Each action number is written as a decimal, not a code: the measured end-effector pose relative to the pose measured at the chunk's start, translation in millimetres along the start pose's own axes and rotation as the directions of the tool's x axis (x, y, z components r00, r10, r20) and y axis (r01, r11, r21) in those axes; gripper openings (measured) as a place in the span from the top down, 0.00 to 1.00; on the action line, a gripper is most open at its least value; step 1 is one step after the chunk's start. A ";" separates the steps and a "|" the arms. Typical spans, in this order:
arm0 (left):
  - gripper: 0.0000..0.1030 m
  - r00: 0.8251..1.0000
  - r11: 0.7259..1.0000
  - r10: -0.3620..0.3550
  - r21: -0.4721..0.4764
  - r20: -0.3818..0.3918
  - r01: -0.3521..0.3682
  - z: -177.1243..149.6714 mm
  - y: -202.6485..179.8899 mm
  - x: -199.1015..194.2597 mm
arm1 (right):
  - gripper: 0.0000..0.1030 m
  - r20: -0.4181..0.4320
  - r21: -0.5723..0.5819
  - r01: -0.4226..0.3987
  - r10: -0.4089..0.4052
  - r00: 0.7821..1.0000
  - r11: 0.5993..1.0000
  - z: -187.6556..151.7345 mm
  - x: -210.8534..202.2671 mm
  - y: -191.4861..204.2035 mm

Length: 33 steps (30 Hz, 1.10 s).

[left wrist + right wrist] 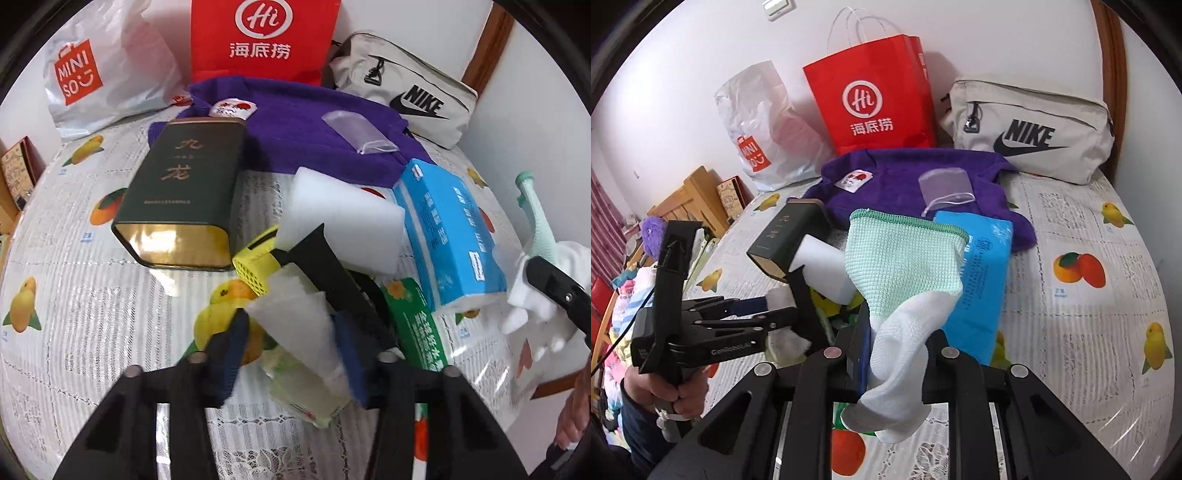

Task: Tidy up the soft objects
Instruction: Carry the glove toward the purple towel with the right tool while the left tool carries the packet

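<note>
My left gripper [291,332] points down at the tablecloth, its blue pads pressed on both sides of a translucent whitish packet [295,314] that lies on a pile of small items. From the right wrist view, the left gripper [768,310] sits low at the left in a person's hand, with white material between its fingers. My right gripper [897,343] is shut on a sock [905,280] with a mint-green cuff and white foot, which hangs above the table. The sock [535,258] also shows at the far right of the left wrist view.
Around the pile lie a white foam block [340,218], a blue tissue pack [450,236], a green tissue pack [417,325], a yellow perforated item [255,266] and a dark green tin [181,195]. Behind are a purple towel [303,122], a red paper bag [262,37], a Miniso bag [103,74] and a Nike pouch [406,92].
</note>
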<state>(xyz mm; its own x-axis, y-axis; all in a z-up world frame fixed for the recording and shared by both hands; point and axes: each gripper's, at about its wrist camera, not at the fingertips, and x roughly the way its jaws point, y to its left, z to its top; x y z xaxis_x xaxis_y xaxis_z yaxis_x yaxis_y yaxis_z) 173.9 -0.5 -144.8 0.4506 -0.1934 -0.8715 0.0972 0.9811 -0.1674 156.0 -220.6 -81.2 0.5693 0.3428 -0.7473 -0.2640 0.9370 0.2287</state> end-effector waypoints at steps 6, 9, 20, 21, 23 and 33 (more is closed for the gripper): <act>0.76 0.999 0.999 0.020 0.035 0.035 -0.022 2.0 0.1 -19.7 | 0.81 0.012 0.002 -0.004 0.004 1.000 1.000 -0.7 -5.2 -2.0; 0.84 0.999 1.000 -0.003 0.020 0.048 0.002 3.7 5.5 -29.0 | 0.81 0.012 0.004 -0.008 0.008 1.000 1.000 -0.3 -5.6 -1.4; 0.85 0.994 1.000 0.014 0.007 0.105 -0.015 14.6 11.2 -51.4 | 0.81 0.030 -0.018 -0.003 0.003 1.000 1.000 9.0 -12.4 3.2; 0.85 0.994 1.000 0.012 0.007 0.109 -0.013 15.2 11.4 -52.4 | 0.81 0.032 -0.021 0.001 0.000 0.999 1.000 10.4 -12.9 2.5; 0.85 0.994 1.000 0.009 0.009 0.112 -0.010 17.5 11.1 -53.6 | 0.81 0.035 -0.024 0.012 -0.011 0.999 1.000 11.9 -13.5 1.4; 0.85 0.989 1.000 0.017 0.006 0.148 -0.018 36.9 13.5 -62.8 | 0.81 0.050 -0.019 0.034 -0.033 0.998 0.999 24.1 -13.0 -6.1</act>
<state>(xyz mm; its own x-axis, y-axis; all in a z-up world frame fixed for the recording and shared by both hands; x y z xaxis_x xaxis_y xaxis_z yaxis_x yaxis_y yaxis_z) 179.7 24.5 -75.3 0.5783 -0.1760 -0.7966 0.0943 0.9843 -0.1491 168.9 -229.2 -57.8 0.6156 0.3150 -0.7224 -0.2598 0.9465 0.1913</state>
